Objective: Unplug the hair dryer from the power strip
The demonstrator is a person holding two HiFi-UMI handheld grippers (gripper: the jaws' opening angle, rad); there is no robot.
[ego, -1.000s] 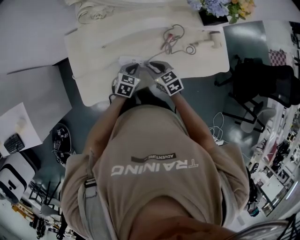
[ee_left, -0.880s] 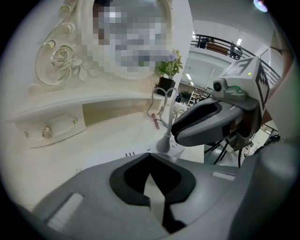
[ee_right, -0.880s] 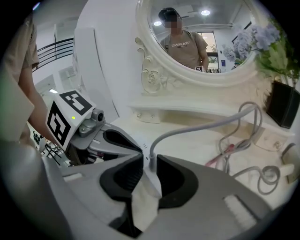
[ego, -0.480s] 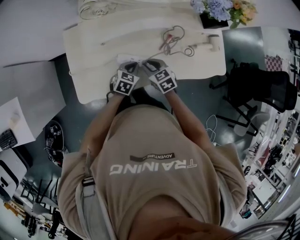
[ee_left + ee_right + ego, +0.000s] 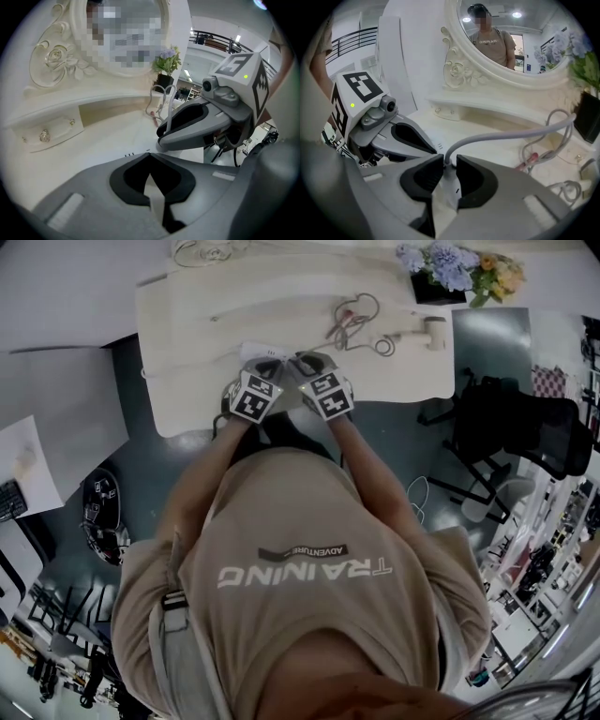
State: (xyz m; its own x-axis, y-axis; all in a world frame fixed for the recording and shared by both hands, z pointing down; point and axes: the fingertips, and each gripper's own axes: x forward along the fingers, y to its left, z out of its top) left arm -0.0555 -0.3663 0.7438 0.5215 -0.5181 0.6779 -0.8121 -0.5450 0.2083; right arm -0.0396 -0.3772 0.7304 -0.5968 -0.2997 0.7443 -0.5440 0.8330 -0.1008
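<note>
Clamped narrowly with the right claw (image 5: pixel 449 161) on the white plug (image 5: pixel 449 185), with the grey cord (image 5: pixel 501 135) rising from between the jaws and looping off across the table (image 5: pixel 206 399). Pinched almost closed with the left claw (image 5: pixel 149 157) on the white power strip (image 5: pixel 255 353), just beside, near the table's front edge. Gripped at the same spots as a second ago, with both claws a touch closer together. Well off to the right, near the flowers (image 5: pixel 450 263), lies the hair dryer (image 5: pixel 427 331).

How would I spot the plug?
On the cream dressing table below the ornate mirror, look at the near edge. The plug is the small white block in the jaws of the right gripper; unlike the white power strip in the left gripper, a grey cable arches from it.
</note>
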